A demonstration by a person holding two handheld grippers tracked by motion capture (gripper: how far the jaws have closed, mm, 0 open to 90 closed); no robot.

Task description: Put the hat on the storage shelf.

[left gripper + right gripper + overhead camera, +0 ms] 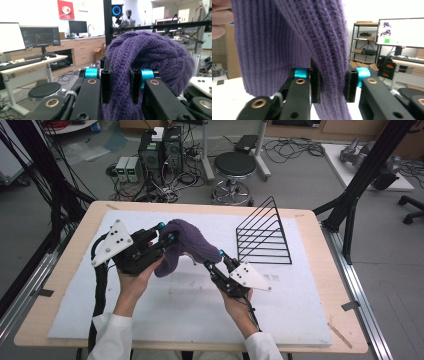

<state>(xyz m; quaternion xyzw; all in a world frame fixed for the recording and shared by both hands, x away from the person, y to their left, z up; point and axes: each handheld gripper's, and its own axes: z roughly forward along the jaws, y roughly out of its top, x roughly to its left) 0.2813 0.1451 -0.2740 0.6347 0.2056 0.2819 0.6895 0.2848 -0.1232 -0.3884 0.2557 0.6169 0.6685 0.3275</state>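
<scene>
Purple knit hat [186, 242] hanging above table centre, stretching between grippers: left gripper [167, 236] pinching far-left end, right gripper [216, 259] pinching near-right edge (both jaw pairs clamping knit); long axis running left-far to right-near.

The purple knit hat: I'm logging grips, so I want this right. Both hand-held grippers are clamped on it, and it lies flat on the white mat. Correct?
Not quite. The purple knit hat does not lie flat on the white mat; the high view shows it held up above it. The left hand-held gripper and the right hand-held gripper are both clamped on it.
</scene>
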